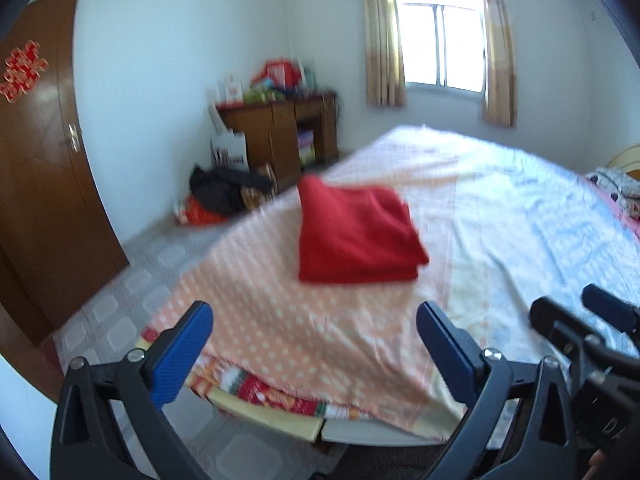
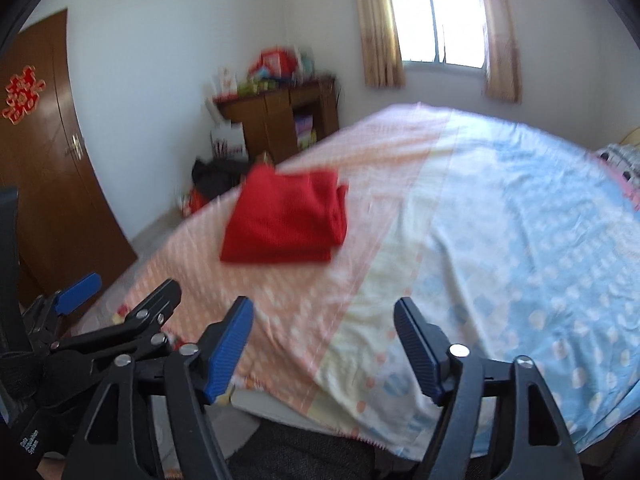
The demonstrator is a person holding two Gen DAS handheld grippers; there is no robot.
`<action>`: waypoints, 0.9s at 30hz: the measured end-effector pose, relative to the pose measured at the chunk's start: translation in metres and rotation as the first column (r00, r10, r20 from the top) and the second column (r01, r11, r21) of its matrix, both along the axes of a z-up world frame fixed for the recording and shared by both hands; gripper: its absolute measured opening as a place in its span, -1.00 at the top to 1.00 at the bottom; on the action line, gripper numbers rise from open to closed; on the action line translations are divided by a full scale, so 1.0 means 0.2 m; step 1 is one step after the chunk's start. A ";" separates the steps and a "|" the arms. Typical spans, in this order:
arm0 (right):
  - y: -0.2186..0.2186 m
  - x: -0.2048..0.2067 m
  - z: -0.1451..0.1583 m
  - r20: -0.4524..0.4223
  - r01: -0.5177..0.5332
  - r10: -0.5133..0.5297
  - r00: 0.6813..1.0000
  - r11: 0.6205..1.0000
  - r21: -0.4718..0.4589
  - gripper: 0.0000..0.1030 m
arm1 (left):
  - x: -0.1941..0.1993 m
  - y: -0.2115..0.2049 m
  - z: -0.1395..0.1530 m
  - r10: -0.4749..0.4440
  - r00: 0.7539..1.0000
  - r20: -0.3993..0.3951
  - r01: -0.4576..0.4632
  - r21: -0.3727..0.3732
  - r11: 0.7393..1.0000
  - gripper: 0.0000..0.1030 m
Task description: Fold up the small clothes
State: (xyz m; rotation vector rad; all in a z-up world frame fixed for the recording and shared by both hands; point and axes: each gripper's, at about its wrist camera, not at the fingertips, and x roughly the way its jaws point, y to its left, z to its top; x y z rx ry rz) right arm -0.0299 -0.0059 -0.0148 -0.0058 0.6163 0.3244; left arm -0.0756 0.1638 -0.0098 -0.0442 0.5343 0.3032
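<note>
Dotted cotton bedspread (image 1: 320,340), folded red knit garment (image 1: 356,236), both hand-held grippers released, empty.

Two handheld grippers, left gripper (image 1: 314,336) and right gripper (image 2: 324,338), both built of matte black, triangular cut-out frames joined by round silver screws. Ribbed blue pads (image 1: 184,354) lining the inner face of each black finger, the texture fine and cross-hatched. Small white lettering printed on the black body of the left unit, too blurred to read.
</note>
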 end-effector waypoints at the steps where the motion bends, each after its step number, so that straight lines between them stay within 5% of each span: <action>1: -0.01 -0.03 0.04 0.042 0.011 -0.011 0.999 1.000 0.010 -0.50 | -0.02 -0.01 0.03 0.003 1.000 0.029 -0.004 0.014 1.000 -1.00; 7: -0.07 -0.17 0.19 0.235 0.042 -0.057 0.970 0.997 0.067 -0.70 | -0.12 -0.01 0.15 0.007 0.987 0.160 -0.015 0.052 0.999 -1.00; 15: -0.08 -0.37 0.30 0.495 0.096 -0.119 0.861 0.993 0.072 -0.84 | -0.18 -0.04 0.19 -0.011 0.964 0.267 -0.005 0.056 0.998 -1.00; 27: -0.18 -0.33 0.29 0.445 0.129 -0.178 0.878 0.982 0.139 -0.90 | -0.17 -0.11 0.16 -0.018 0.970 0.241 -0.008 0.108 0.994 -1.00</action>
